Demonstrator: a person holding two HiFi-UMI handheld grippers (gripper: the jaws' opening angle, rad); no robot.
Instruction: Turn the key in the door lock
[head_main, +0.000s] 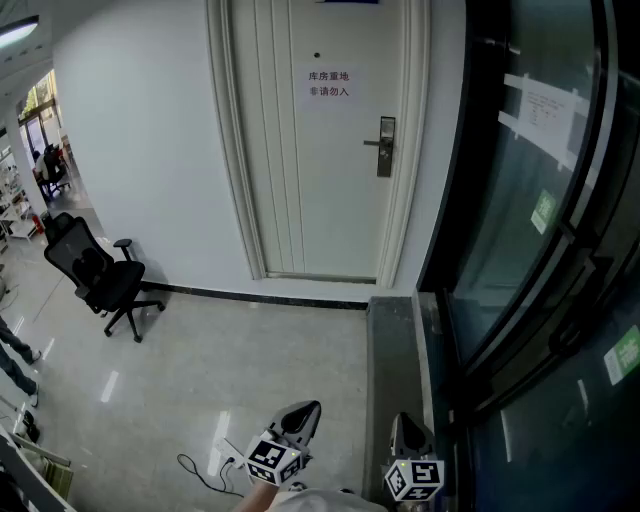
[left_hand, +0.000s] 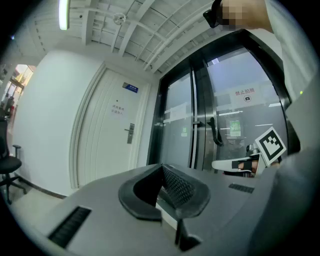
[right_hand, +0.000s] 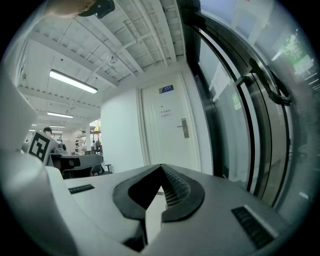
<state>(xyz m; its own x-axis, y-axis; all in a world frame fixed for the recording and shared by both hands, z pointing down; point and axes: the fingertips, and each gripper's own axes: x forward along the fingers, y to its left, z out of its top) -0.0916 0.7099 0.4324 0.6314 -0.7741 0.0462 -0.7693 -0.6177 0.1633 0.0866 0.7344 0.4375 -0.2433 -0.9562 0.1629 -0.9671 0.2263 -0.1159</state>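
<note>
— How many tongs, and how do they stand?
— Two. Left tongs (left_hand: 161, 169) and right tongs (right_hand: 161, 168) are both clenched tip to tip with nothing between them.
— And the lock?
— One lock (head_main: 385, 146), on the right edge of the one white door (head_main: 290, 190), straight ahead and well apart from both tongs.
— Anything else?
— One notice (head_main: 328, 83) on the door, and one chair (head_main: 100, 275) at left.

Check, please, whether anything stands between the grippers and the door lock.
Nothing visible does. Only floor lies between the left gripper, the right gripper and the lock on the door; the chair stands well off to the left.
</note>
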